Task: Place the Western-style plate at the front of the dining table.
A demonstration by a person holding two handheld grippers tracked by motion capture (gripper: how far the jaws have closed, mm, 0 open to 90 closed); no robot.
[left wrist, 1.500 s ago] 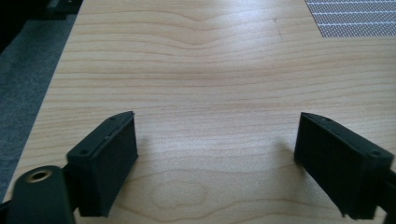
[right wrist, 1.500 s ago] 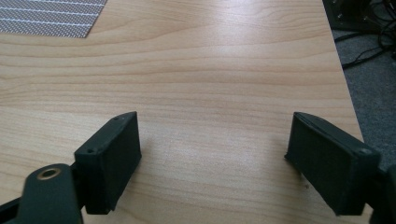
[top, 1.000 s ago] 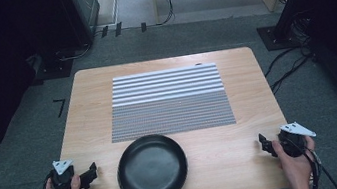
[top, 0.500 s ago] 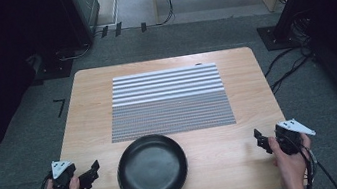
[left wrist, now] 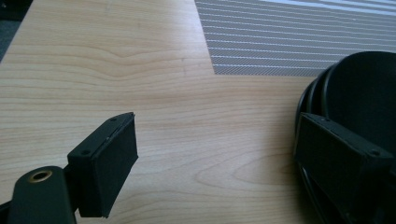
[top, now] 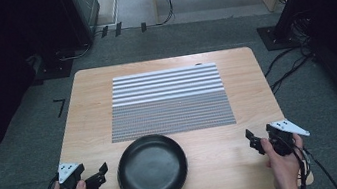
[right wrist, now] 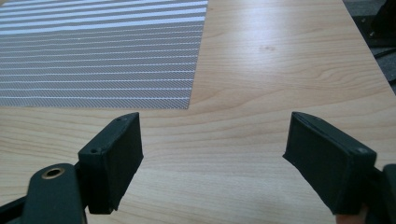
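- Currently positioned left of black plate (top: 152,169): left gripper (top: 98,174), jaws wide apart, holding nothing.
- Positioned right of plate, well apart: right gripper (top: 253,141), jaws wide apart, holding nothing.
- Plate resting just below striped mat (top: 169,101).

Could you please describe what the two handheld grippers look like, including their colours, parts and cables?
Both are black. The left gripper and the right gripper each carry a light grey three-cornered plate on top, and a black cable trails back from each. Up close, the jaws are flat rectangular black blocks with small screw holes, and a brass-coloured ring sits at the base of one jaw. No sleeves are visible.
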